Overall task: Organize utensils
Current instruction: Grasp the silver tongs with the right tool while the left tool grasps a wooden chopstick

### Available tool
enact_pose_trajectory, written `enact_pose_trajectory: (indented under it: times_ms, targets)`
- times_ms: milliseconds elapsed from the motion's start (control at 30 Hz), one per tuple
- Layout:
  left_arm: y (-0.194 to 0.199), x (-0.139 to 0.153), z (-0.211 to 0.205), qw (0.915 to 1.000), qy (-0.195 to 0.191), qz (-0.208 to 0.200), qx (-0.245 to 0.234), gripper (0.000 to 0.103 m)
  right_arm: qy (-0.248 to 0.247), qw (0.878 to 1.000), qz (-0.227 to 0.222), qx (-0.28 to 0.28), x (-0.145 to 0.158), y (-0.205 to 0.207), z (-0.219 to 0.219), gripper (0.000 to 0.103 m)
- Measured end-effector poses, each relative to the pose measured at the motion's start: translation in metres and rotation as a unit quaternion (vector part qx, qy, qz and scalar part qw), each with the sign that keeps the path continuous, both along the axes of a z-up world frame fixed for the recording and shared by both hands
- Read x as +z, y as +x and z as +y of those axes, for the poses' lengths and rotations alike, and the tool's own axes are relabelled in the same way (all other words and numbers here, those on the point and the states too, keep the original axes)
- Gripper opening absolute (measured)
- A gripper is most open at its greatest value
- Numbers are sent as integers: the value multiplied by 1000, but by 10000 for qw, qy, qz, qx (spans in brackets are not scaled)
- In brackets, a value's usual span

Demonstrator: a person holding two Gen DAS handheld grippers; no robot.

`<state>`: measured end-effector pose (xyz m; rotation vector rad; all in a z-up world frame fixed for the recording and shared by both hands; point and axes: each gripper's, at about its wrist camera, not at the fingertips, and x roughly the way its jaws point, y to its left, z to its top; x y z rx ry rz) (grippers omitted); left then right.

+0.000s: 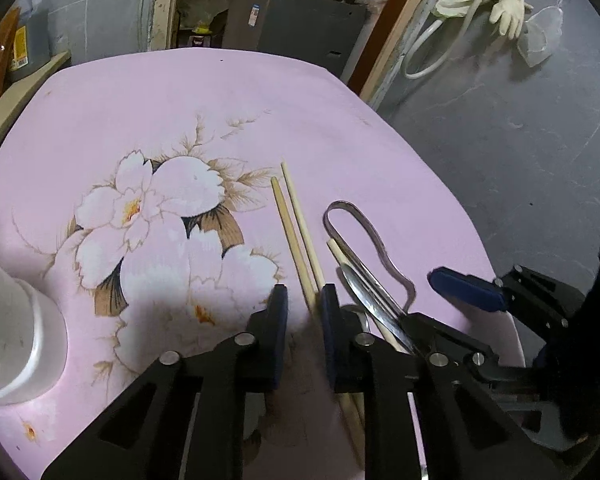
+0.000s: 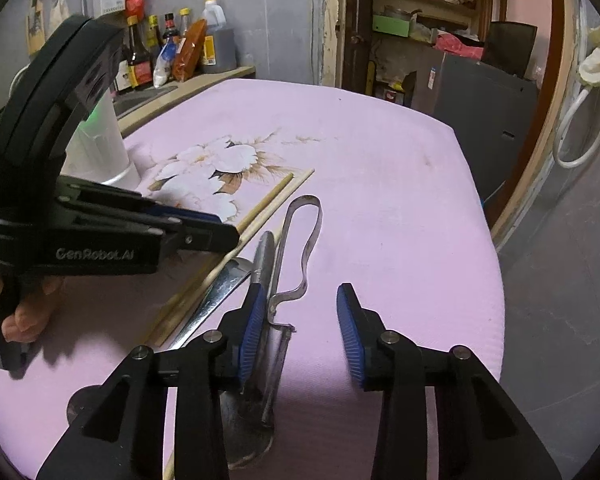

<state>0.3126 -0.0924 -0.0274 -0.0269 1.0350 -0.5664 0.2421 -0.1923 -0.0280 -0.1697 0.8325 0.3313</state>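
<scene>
Pale bamboo chopsticks (image 1: 296,236), three counted, lie on the pink floral tablecloth (image 1: 148,112) beside one looped steel peeler (image 2: 304,236) and two steel spoons (image 2: 226,288). Two chopsticks pass between the left gripper (image 1: 303,320), whose nearly closed jaws clench them. The right gripper (image 2: 300,332) stands released, the peeler touching its left pad. Grey concrete floor right; bottles (image 2: 168,48) far left.
</scene>
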Motion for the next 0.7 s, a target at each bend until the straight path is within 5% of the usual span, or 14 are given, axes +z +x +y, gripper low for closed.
enact_pose_trajectory:
  times_ms: [100, 700]
  targets:
    - [-1, -2, 1, 9999, 10, 67, 92, 5, 22, 10000, 7, -39, 0, 1, -1, 21]
    - [-5, 1, 9, 9996, 151, 234, 20, 6, -188, 9987, 343, 339, -5, 47, 19, 19]
